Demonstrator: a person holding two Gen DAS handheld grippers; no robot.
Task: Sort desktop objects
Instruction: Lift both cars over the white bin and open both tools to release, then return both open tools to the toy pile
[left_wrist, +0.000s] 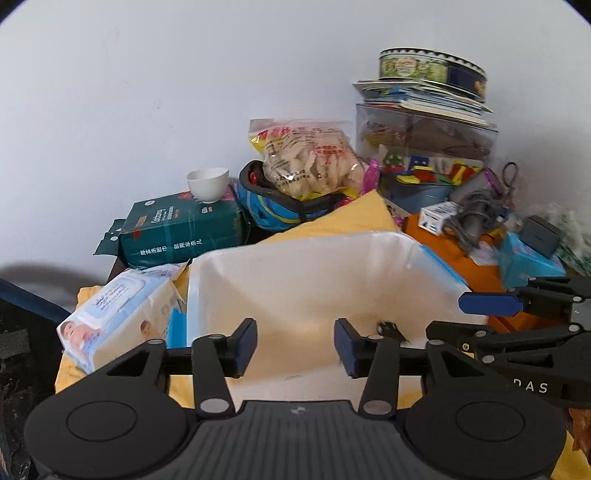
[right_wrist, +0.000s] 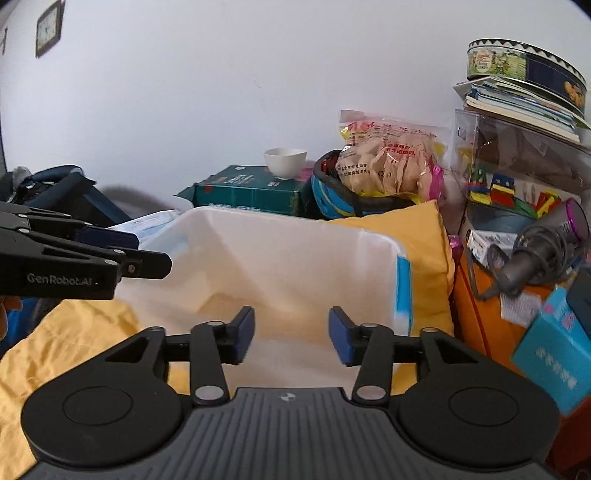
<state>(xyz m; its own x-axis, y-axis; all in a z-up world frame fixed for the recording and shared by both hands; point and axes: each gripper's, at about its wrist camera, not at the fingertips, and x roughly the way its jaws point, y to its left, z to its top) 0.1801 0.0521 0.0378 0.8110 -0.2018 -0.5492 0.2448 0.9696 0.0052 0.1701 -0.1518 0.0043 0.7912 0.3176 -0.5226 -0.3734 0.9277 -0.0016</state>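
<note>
A translucent white storage bin (left_wrist: 295, 291) with a blue clip on its right side sits on a yellow cloth (right_wrist: 66, 332) in the middle of a crowded desktop, directly ahead of both grippers. The left gripper (left_wrist: 295, 347) and the right gripper (right_wrist: 291, 334) each hang over the bin's near rim with jaws parted and nothing between the pads. A small dark object (left_wrist: 389, 328) lies on the bin floor; what it is cannot be made out.

Left of the bin lies a pack of baby wipes (left_wrist: 118, 317), and behind it a green tissue pack (left_wrist: 181, 230) carries a white cup (left_wrist: 207, 183). A blue-and-black helmet (left_wrist: 280, 210) holds a bag of snacks (left_wrist: 310, 158). Right of that, a clear box (left_wrist: 424, 144) of colourful toys bears a stack of books and a round tin (left_wrist: 432, 70). A grey hair dryer (right_wrist: 546, 243) with its cord rests on an orange box (right_wrist: 476, 306) beside a teal box (right_wrist: 557, 354), cut off at the frame edge.
</note>
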